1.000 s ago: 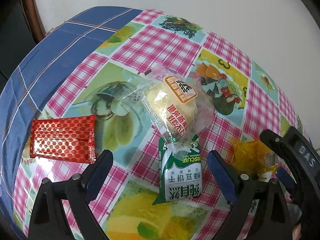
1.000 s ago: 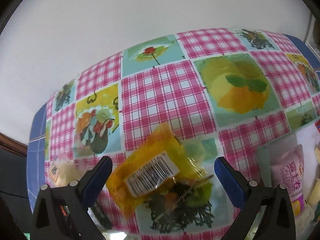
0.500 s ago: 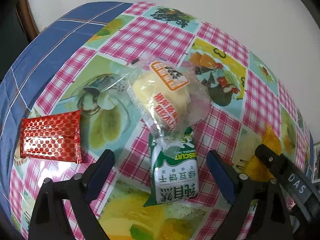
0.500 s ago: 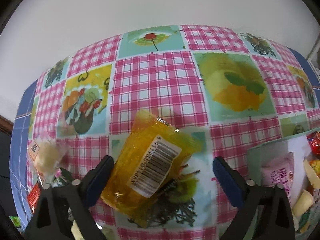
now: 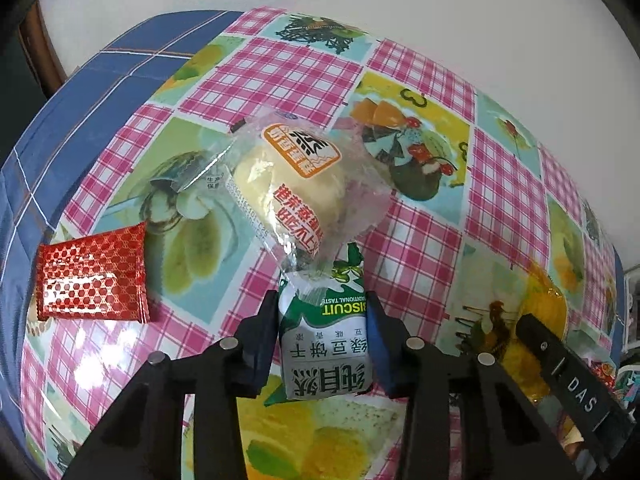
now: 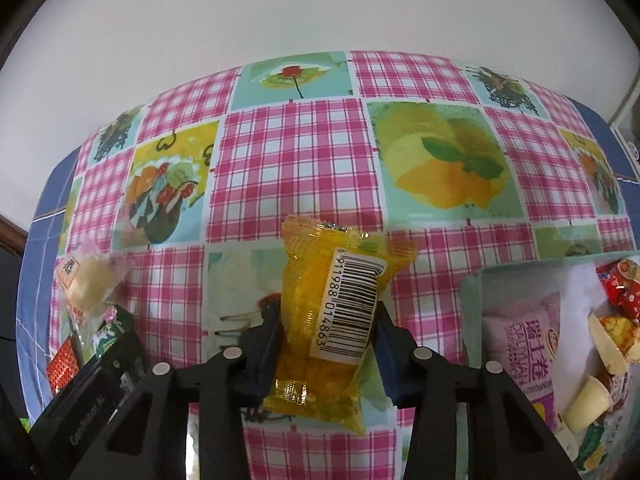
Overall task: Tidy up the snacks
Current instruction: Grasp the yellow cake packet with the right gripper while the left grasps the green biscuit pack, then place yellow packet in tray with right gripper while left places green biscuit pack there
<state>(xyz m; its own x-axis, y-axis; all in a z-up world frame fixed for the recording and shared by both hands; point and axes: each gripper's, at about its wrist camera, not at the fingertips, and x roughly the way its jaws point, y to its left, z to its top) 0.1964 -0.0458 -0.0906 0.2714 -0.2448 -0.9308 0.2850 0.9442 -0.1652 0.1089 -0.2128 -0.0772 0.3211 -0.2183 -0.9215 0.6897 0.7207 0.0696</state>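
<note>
My left gripper (image 5: 322,334) is shut on a green-and-white biscuit packet (image 5: 326,352) lying on the patterned tablecloth. A clear-wrapped pale bun (image 5: 298,188) rests on the packet's far end. A red foil packet (image 5: 90,278) lies to the left. My right gripper (image 6: 326,344) is shut on a yellow snack packet (image 6: 324,312) with a barcode label. That yellow packet also shows at the right of the left wrist view (image 5: 544,312). The bun shows at the left of the right wrist view (image 6: 86,280).
A pale green box (image 6: 472,320) at the right holds a pink packet (image 6: 524,344), a red sweet (image 6: 622,284) and small pale cups (image 6: 588,402). The table ends at a white wall behind. A blue checked cloth (image 5: 80,100) covers the left side.
Both grippers have closed from wide open: the left onto the biscuit packet, the right onto the yellow packet. Both moved forward and closer to their packets.
</note>
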